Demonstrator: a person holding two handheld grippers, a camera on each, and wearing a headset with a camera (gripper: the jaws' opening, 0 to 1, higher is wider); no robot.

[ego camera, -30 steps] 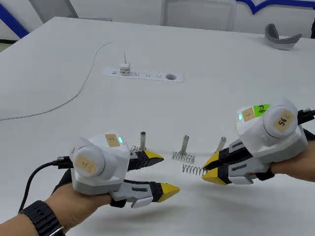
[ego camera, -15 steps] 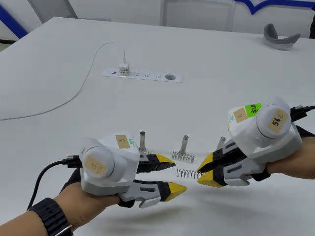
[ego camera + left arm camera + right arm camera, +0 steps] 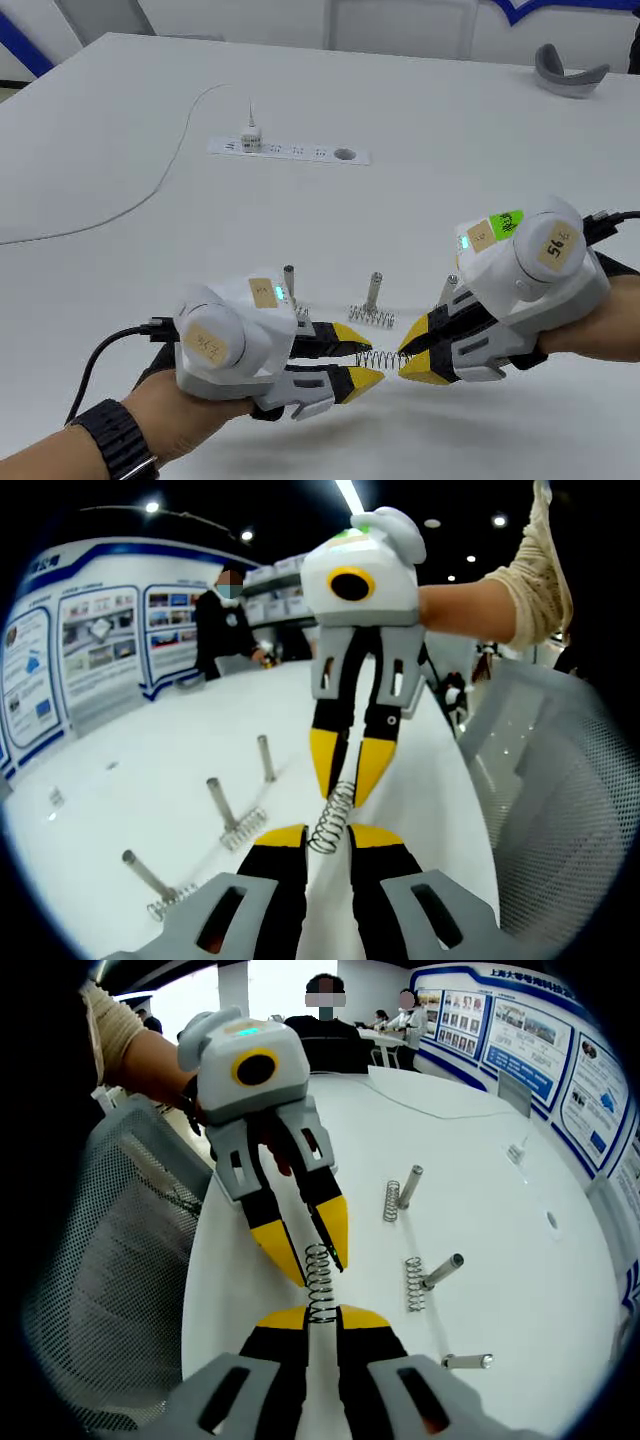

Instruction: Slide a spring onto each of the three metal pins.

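Over open table [image 3: 450, 130], right gripper [image 3: 403, 361] pinches spring [image 3: 388, 358]; left gripper [image 3: 374, 360] straddles it.

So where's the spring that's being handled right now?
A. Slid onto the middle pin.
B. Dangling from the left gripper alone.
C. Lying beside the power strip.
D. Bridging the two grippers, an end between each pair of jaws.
D: the spring runs straight from the left gripper to the right gripper, above the table.

left tool [image 3: 368, 358]: white shell, yellow tips, black cable [image 3: 100, 350] | right tool [image 3: 404, 360]: green sticker [image 3: 506, 221] | black wristband [image 3: 110, 440]
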